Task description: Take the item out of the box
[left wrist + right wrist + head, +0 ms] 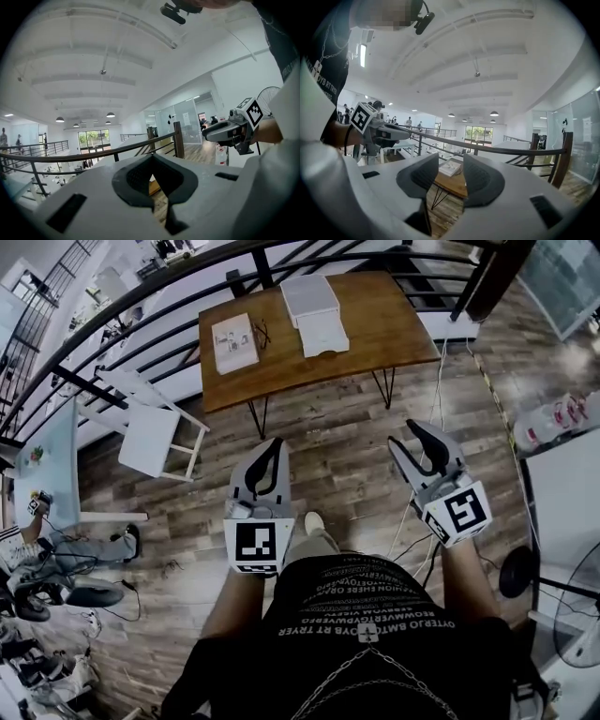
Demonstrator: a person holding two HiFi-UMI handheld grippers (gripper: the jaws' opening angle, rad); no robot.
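Observation:
A white box [310, 296] sits at the far side of the wooden table [375, 324], with a flatter white piece [325, 337] lying against its near edge. A flat white booklet-like item [234, 341] lies at the table's left; it also shows between my right jaws [450, 168]. Both grippers hang in the air well short of the table, above the wood floor. My left gripper [272, 448] [151, 180] has its pads together and holds nothing. My right gripper [406, 434] [450, 176] is open and empty.
A small black object [261, 332] lies beside the booklet. A dark railing [141, 329] runs behind the table. A white chair [155, 432] stands left of it. A white desk [562, 493], a fan [572, 610] and bottles [553, 418] are at the right. A seated person [56, 542] is at far left.

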